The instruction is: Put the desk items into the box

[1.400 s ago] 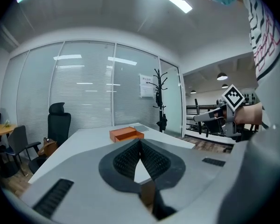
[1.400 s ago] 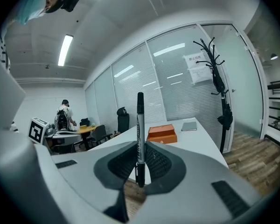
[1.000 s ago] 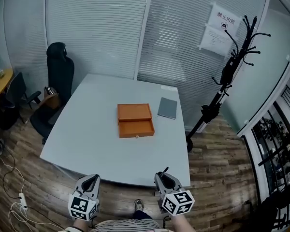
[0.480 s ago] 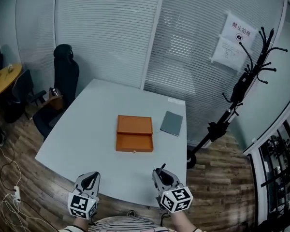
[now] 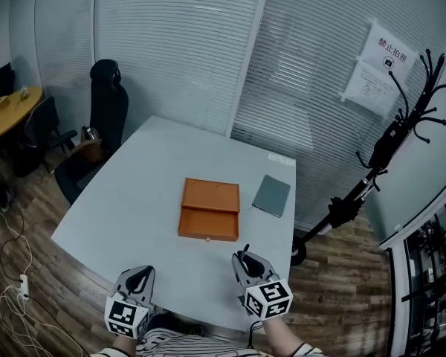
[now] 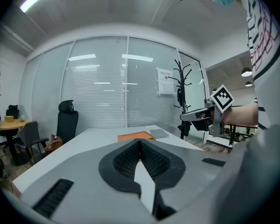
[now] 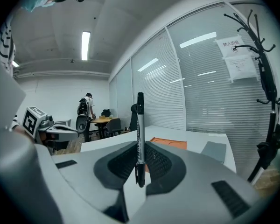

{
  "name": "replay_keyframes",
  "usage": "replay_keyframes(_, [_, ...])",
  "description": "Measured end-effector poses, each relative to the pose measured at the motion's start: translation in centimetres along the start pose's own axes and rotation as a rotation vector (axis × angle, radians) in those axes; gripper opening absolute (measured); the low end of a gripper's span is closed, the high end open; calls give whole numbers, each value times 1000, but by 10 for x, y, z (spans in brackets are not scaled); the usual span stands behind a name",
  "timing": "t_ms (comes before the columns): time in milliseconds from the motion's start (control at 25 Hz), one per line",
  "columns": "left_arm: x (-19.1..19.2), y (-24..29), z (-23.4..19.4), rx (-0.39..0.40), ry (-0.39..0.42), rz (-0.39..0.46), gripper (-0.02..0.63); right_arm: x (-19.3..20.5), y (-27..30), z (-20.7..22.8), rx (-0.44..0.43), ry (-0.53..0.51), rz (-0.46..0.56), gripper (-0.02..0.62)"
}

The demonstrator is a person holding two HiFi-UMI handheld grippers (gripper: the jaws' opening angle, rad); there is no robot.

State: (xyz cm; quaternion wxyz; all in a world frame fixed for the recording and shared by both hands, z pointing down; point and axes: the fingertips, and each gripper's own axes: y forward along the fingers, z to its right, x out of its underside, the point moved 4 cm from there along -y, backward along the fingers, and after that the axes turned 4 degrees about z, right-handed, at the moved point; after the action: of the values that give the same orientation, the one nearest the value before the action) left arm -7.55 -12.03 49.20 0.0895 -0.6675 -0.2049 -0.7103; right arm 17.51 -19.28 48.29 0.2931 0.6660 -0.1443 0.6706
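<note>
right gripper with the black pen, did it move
Yes: the right gripper came forward, from about the white table's near edge to well over it.

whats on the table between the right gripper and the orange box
Nothing: the head view shows only bare white tabletop between the right gripper, shut on a marker pen, and the orange box.

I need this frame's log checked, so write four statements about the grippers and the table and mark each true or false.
1. The right gripper is clamped on a black marker pen. True.
2. The left gripper holds a pen too. False: its jaws are together, with nothing between them.
3. The orange box sits on the white table. True.
4. The grey notebook lies inside the box. False: it lies on the table beside the box.
</note>
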Motion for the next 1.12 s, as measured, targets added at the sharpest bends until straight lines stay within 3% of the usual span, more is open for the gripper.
replay_keyframes(680, [-16, 88, -95, 127, 21, 6, 21, -1, 127, 40, 145, -126, -98, 61])
replay_keyframes(1120, [-1, 117, -119, 207, -17, -15, 21, 36, 208, 58, 142, -233, -292, 61])
